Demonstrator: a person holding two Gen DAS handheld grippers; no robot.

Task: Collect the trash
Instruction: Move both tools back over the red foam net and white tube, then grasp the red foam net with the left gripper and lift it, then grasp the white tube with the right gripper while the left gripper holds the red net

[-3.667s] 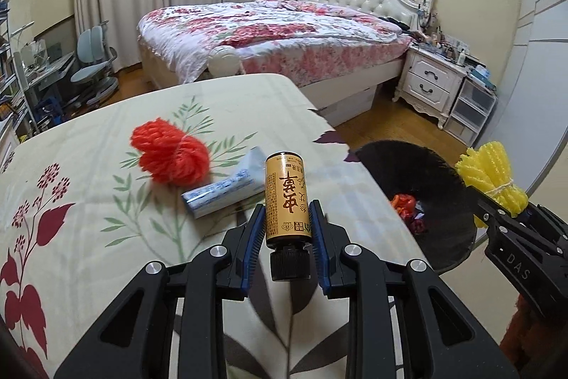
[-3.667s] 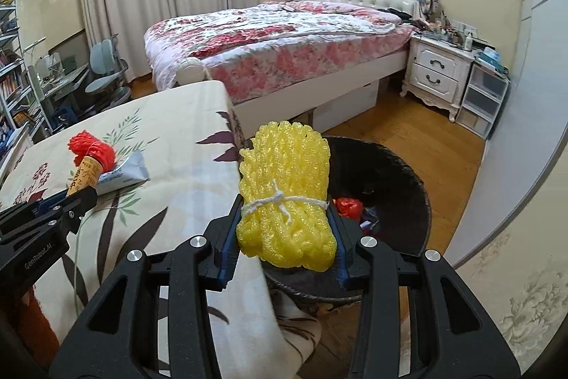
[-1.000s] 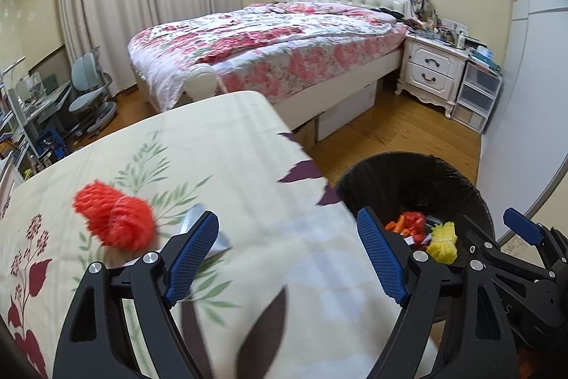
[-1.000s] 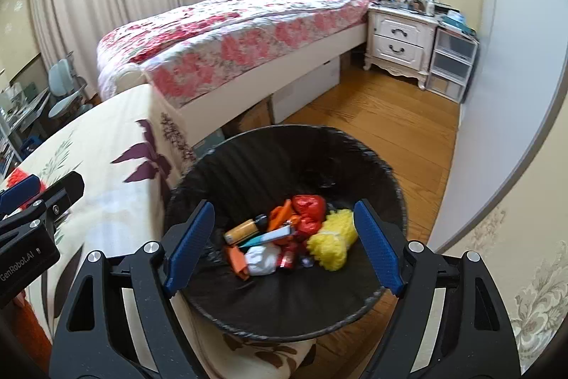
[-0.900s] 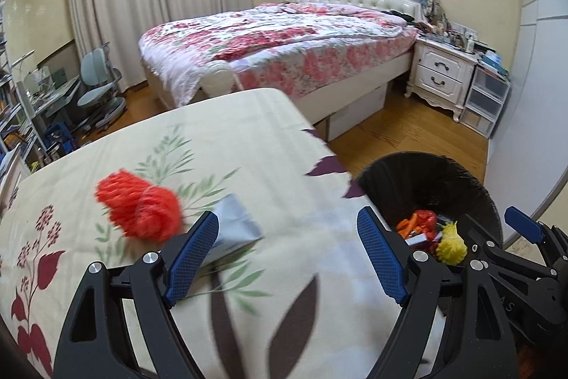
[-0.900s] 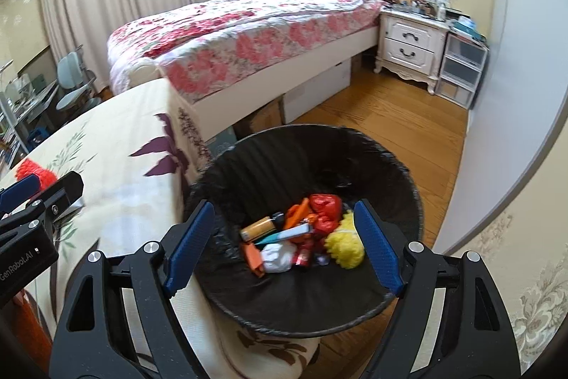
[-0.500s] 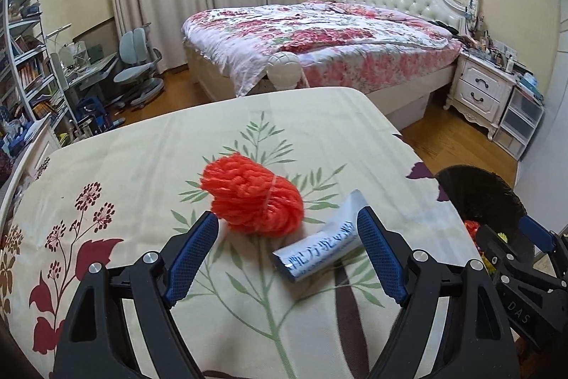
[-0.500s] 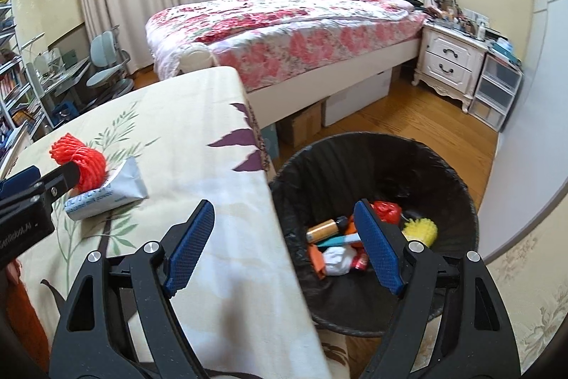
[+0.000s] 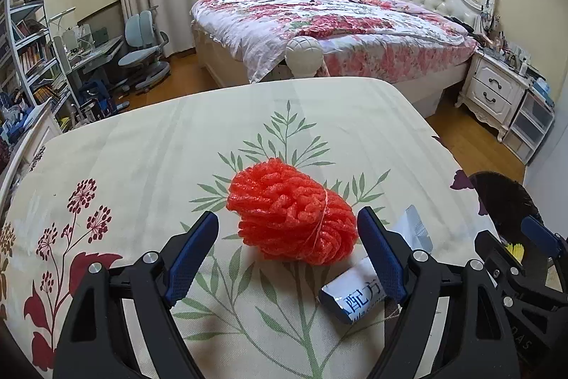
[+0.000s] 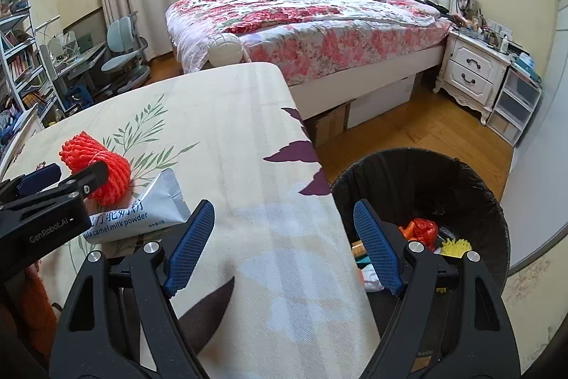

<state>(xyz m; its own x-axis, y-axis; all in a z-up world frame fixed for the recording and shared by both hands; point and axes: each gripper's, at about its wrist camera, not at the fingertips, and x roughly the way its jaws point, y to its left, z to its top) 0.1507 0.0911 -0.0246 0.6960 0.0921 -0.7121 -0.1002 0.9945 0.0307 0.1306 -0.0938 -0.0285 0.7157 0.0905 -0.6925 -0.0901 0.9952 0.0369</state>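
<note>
Both of my tongs have swung away from the black bin (image 10: 419, 180) and back over the flowered tablecloth (image 9: 177, 144) since the bottle and yellow foam net went in. My left tongs (image 9: 287, 254) stand wide open and empty, with the red foam net (image 9: 293, 224) lying on the cloth in line with the gap and the milk powder sachet (image 9: 358, 299) just beside it, partly behind the right-hand pad. My right tongs (image 10: 284, 249) also gape open, holding nothing, over the cloth's edge beside the bin.
</note>
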